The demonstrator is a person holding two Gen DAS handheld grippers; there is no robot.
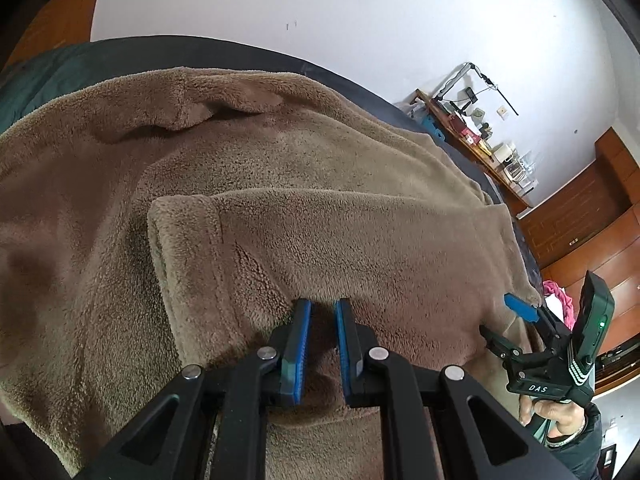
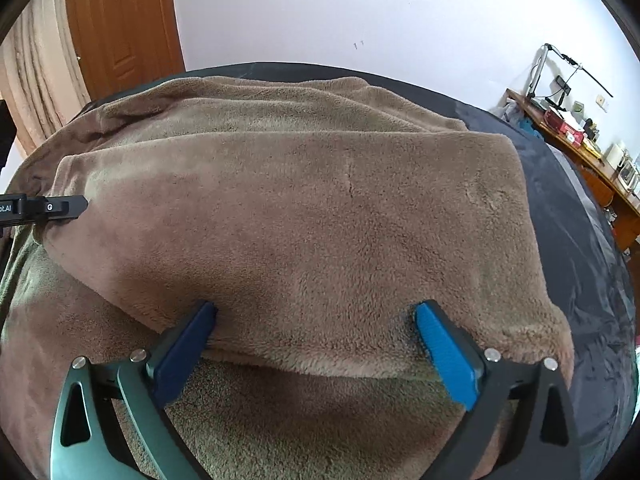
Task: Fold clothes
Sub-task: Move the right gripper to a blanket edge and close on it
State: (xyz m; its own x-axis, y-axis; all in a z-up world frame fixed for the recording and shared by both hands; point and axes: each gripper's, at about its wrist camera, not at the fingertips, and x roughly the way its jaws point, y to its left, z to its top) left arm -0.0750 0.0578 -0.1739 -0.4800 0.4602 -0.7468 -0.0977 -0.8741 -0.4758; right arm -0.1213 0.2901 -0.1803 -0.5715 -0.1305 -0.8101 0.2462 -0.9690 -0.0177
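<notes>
Fleece garment (image 2: 304, 216) spread on the bed (image 2: 576, 216) — one layer folded over another, desk (image 2: 580, 148) beyond, right.

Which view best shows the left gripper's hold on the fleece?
The left wrist view: the left gripper is nearly closed, pinching the brown fleece garment. The right wrist view shows only its black tip at the frame's left edge.

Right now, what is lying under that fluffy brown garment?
Under the brown fleece garment, a dark sheet shows around its far and right edges. A folded flap lies over the garment's own lower layer. Whatever lies beneath the middle is covered.
</notes>
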